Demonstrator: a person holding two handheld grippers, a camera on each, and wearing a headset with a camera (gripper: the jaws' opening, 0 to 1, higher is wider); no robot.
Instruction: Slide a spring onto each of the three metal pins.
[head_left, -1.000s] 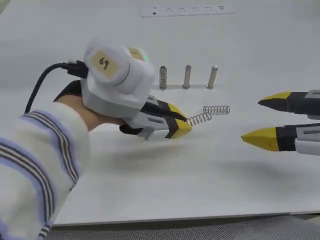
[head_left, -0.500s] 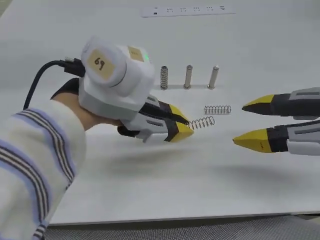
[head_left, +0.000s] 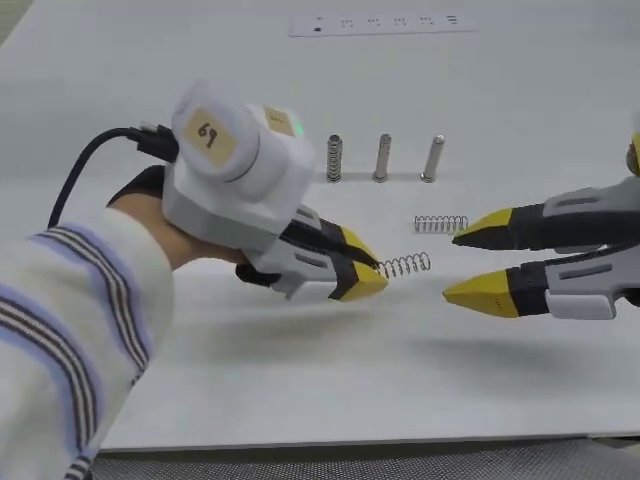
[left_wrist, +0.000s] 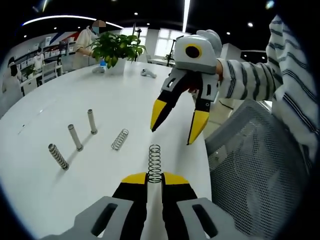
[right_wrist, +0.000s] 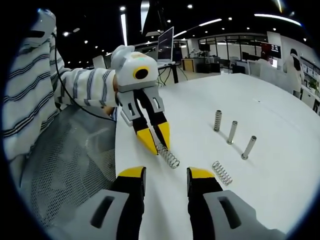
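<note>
Left gripper (head_left: 372, 276) pinches one end of a spring (head_left: 405, 265) — the rest sticks out right. Far side of counter (head_left: 300, 350): three pins (head_left: 383, 158), leftmost w/ a spring on. Loose spring (head_left: 441, 224) lies nearer. Right gripper (head_left: 452, 266) — jaws wide, empty.

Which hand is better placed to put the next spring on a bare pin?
Left: the left tongs are shut on one end of a spring, ready to carry to a bare pin. The right tongs are open and empty.
</note>
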